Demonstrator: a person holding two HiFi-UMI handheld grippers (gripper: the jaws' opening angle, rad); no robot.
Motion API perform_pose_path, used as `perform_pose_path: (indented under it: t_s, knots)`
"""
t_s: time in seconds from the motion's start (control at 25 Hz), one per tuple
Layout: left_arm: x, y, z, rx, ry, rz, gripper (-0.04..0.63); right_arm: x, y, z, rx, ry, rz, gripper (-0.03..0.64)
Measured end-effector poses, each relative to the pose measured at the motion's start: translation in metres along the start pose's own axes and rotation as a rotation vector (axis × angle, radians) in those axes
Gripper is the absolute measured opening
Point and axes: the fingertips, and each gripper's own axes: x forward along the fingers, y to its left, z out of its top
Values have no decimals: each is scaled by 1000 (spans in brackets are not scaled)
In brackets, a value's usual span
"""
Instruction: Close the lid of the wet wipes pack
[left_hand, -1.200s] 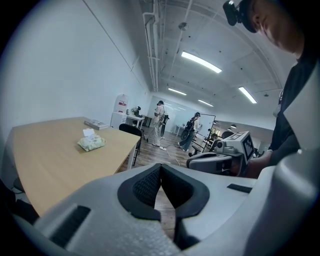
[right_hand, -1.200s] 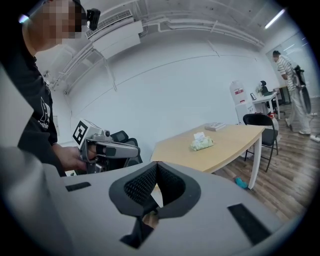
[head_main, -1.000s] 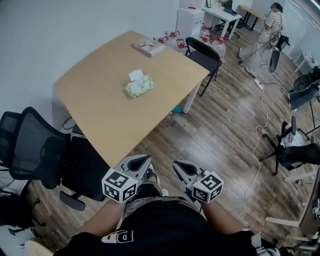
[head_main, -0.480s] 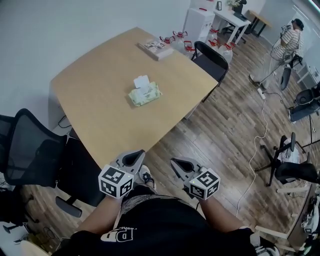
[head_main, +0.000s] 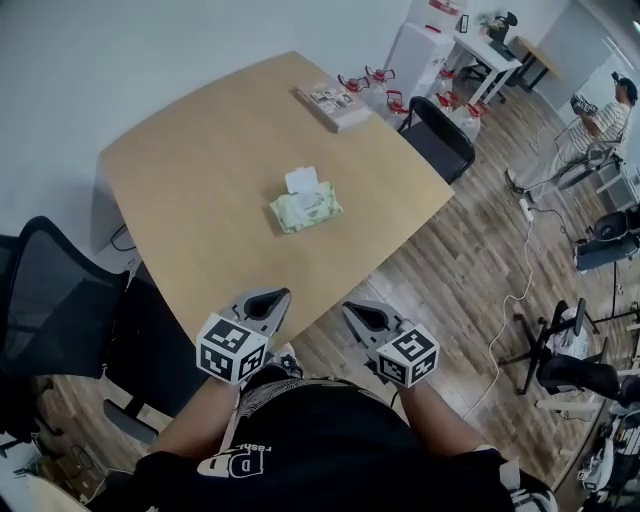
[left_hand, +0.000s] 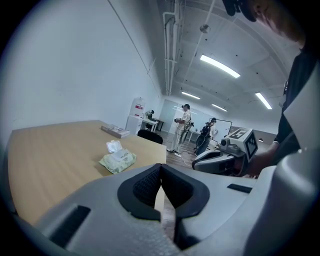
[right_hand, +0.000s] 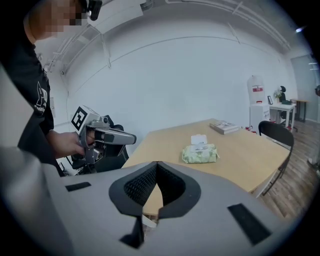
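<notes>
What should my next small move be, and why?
Probably bring the right gripper forward over the table toward the wipes pack: its white lid stands open, while it and the left gripper hang well short of the pack, fingers shut, empty.

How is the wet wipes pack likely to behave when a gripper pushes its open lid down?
The wet wipes pack looks soft and puffy, so it will probably dent under pressure. It lies flat on the smooth table, so it may slide, not tip. Its raised white lid seems a stiff flap that should hinge down.
</notes>
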Motion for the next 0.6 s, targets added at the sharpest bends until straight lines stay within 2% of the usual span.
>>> perform_pose_path:
  t_s: [0.28, 0.6]
  knots:
    - [-3, 42, 0, -30, 2, 40, 17, 45, -14, 20, -20, 21, 44, 6]
    - [-6, 64, 1, -69, -21, 105, 17, 81, -32, 40, -48, 41, 103, 6]
